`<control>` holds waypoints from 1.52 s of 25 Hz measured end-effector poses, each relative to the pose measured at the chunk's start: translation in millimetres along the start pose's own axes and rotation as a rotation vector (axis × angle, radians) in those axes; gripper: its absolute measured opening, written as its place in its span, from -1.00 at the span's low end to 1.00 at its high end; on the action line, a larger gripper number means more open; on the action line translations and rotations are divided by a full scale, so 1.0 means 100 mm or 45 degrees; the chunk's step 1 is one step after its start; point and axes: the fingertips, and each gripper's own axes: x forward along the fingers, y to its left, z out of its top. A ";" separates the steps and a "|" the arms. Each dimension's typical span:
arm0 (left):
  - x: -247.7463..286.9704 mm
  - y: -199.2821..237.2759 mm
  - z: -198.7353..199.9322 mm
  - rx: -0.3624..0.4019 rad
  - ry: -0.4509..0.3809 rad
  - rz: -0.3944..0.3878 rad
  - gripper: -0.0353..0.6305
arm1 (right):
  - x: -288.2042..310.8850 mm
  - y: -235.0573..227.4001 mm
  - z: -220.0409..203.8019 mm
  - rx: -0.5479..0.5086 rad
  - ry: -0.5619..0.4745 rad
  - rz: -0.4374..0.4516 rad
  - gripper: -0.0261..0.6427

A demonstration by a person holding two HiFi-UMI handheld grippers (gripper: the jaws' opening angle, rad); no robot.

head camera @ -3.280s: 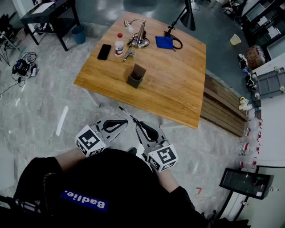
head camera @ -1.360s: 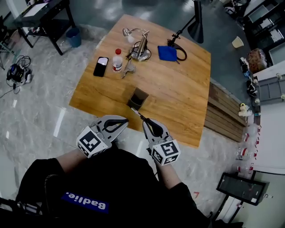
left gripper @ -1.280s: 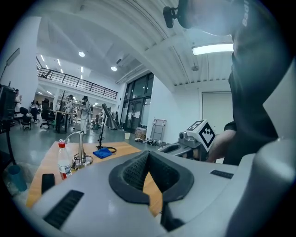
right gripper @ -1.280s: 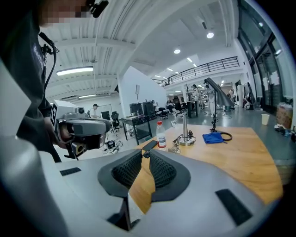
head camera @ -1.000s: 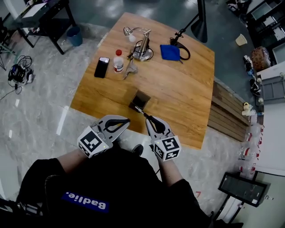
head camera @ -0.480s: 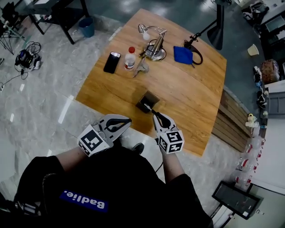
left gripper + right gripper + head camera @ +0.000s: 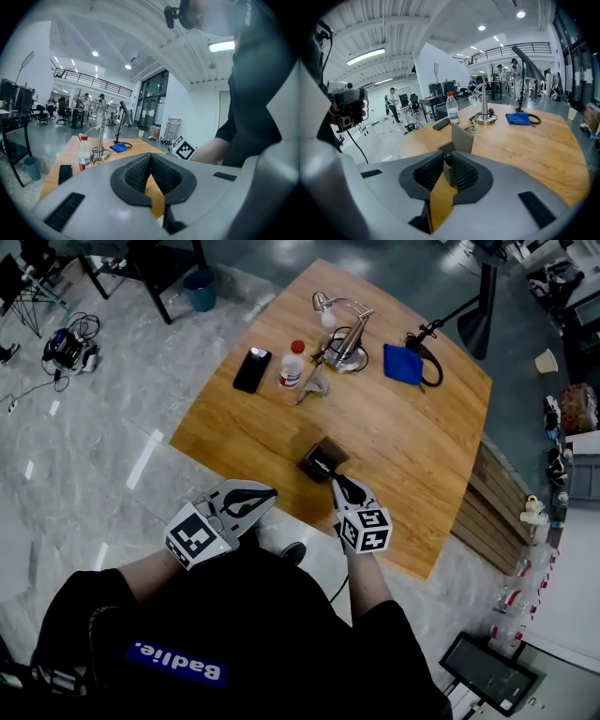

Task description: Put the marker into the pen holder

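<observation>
The dark square pen holder (image 7: 323, 460) stands on the wooden table (image 7: 412, 465) close to its near edge. My right gripper (image 7: 340, 487) is just behind it, shut on the thin black marker (image 7: 328, 472), which points forward and down at the holder's opening. In the right gripper view the marker (image 7: 448, 160) sits pinched between the pads, with the holder (image 7: 461, 137) directly ahead of the jaws. I cannot tell whether the tip is inside. My left gripper (image 7: 249, 495) hangs off the table's near edge, shut and empty (image 7: 150, 158).
At the far side of the table lie a black phone (image 7: 251, 369), a red-capped bottle (image 7: 292, 364), a metal desk lamp (image 7: 349, 334) and a blue cloth (image 7: 403, 364). A black lamp stand (image 7: 483, 298) is behind the table. A wooden bench (image 7: 489, 514) runs along the right.
My right gripper has carried the marker forward from over the floor to the pen holder. The left gripper has stayed shut near the table's edge.
</observation>
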 end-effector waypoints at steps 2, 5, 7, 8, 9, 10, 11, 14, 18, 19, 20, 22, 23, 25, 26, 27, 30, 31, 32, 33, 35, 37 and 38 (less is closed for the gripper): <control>-0.02 0.02 -0.01 -0.006 0.001 0.012 -0.87 | 0.06 -0.03 -0.05 -0.010 0.028 0.003 -0.74; -0.03 0.04 -0.03 -0.023 -0.001 0.033 -0.87 | 0.15 -0.08 -0.12 -0.014 0.067 0.007 -0.74; -0.04 0.05 -0.03 -0.036 -0.002 0.047 -0.87 | 0.20 -0.09 -0.14 -0.012 0.083 0.011 -0.74; -0.05 0.05 -0.03 -0.036 -0.003 0.051 -0.87 | 0.23 -0.09 -0.15 -0.013 0.090 0.015 -0.74; -0.05 0.05 -0.04 -0.034 -0.003 0.053 -0.87 | 0.25 -0.09 -0.15 -0.015 0.095 0.020 -0.74; -0.05 0.05 -0.05 -0.035 -0.003 0.056 -0.87 | 0.28 -0.09 -0.15 -0.018 0.099 0.025 -0.74; -0.05 0.05 -0.06 -0.037 -0.003 0.060 -0.87 | 0.30 -0.09 -0.15 -0.021 0.102 0.029 -0.74; -0.05 0.05 -0.09 -0.048 -0.001 0.075 -0.87 | 0.36 -0.09 -0.17 -0.032 0.115 0.040 -0.74; -0.08 0.05 -0.10 -0.057 0.001 0.095 -0.87 | 0.39 -0.09 -0.19 -0.042 0.124 0.048 -0.74; -0.08 0.05 -0.10 -0.060 0.001 0.099 -0.87 | 0.39 -0.09 -0.20 -0.045 0.125 0.048 -0.74; -0.08 0.05 -0.10 -0.061 0.001 0.102 -0.87 | 0.39 -0.09 -0.20 -0.048 0.126 0.049 -0.74; -0.08 0.04 -0.10 -0.064 0.002 0.107 -0.87 | 0.39 -0.10 -0.22 -0.047 0.132 0.052 -0.74; -0.07 0.03 -0.11 -0.064 0.001 0.109 -0.87 | 0.39 -0.10 -0.24 -0.043 0.136 0.058 -0.74; -0.07 0.01 -0.11 -0.064 0.002 0.111 -0.87 | 0.40 -0.08 -0.28 -0.037 0.147 0.073 -0.74; -0.07 0.00 -0.11 -0.064 0.001 0.112 -0.87 | 0.39 -0.07 -0.29 -0.035 0.149 0.078 -0.74; -0.07 -0.01 -0.10 -0.065 0.001 0.112 -0.87 | 0.39 -0.06 -0.30 -0.033 0.145 0.079 -0.74; -0.04 -0.05 -0.10 -0.062 -0.001 0.107 -0.87 | 0.35 -0.04 -0.29 -0.037 0.121 0.074 -0.70; -0.03 -0.07 -0.10 -0.059 -0.002 0.102 -0.87 | 0.34 -0.05 -0.28 -0.038 0.113 0.073 -0.69; -0.01 -0.09 -0.09 -0.057 -0.004 0.096 -0.87 | 0.32 -0.05 -0.27 -0.038 0.105 0.072 -0.69; 0.01 -0.11 -0.09 -0.055 -0.005 0.090 -0.87 | 0.30 -0.06 -0.27 -0.036 0.098 0.070 -0.69; 0.03 -0.15 -0.06 -0.054 -0.007 0.080 -0.87 | 0.22 -0.05 -0.25 -0.030 0.083 0.067 -0.69; 0.05 -0.20 -0.03 -0.055 -0.009 0.073 -0.87 | 0.12 -0.02 -0.22 -0.029 0.062 0.068 -0.69; 0.07 -0.23 -0.02 -0.048 -0.011 0.065 -0.87 | 0.06 0.00 -0.21 -0.031 0.051 0.070 -0.69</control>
